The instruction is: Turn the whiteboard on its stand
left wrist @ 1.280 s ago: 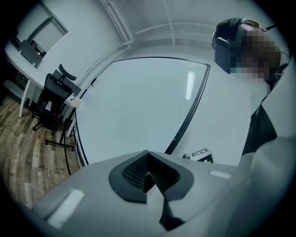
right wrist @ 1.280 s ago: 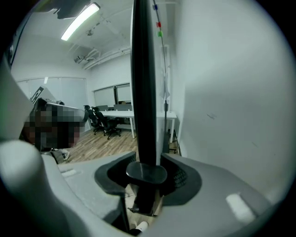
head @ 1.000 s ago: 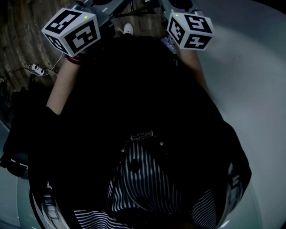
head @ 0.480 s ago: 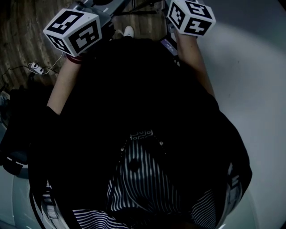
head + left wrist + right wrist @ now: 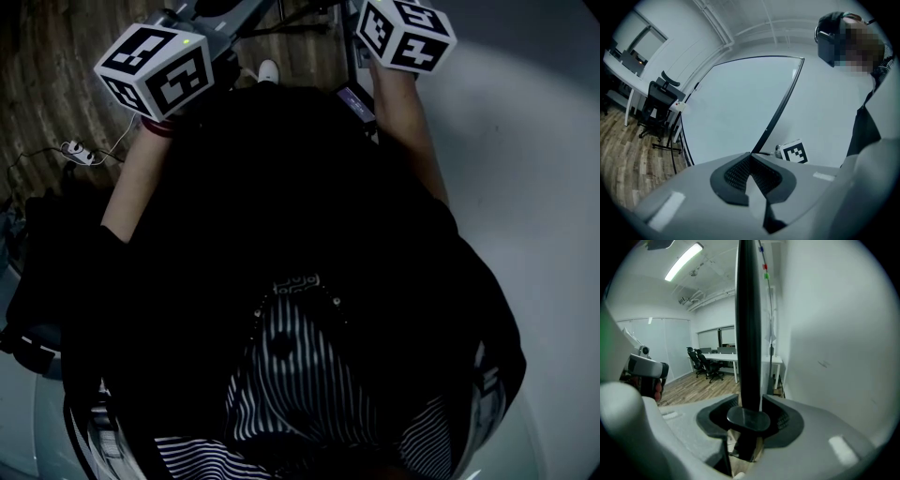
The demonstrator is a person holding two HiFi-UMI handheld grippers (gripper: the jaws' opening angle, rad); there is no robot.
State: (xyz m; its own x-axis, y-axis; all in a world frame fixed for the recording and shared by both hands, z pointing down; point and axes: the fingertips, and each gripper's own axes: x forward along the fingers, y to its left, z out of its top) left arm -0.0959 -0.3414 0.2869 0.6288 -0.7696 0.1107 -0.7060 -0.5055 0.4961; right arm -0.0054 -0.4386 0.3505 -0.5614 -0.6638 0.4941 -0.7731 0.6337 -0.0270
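Note:
The whiteboard (image 5: 740,103) is a large white panel with a thin dark frame (image 5: 780,108). My left gripper (image 5: 751,157) is shut on that frame, which runs in between the pad tips. In the right gripper view the frame shows as a dark upright bar (image 5: 749,324) with a round knob (image 5: 748,419) on it, and the white panel (image 5: 825,333) lies to the right. My right gripper (image 5: 750,404) is shut on this bar, a pad on each side. In the head view only the two marker cubes (image 5: 155,67) (image 5: 405,36) show, above the person's dark clothes.
A black office chair (image 5: 658,101) and a white desk (image 5: 618,70) stand beyond the board on the wooden floor. More desks and chairs (image 5: 708,362) fill the far room. A power strip (image 5: 75,148) lies on the floor at the left. The board's pale surface (image 5: 525,169) fills the right.
In the head view the right marker cube has risen a little toward the top edge. The left cube has barely shifted. Both grips look the same.

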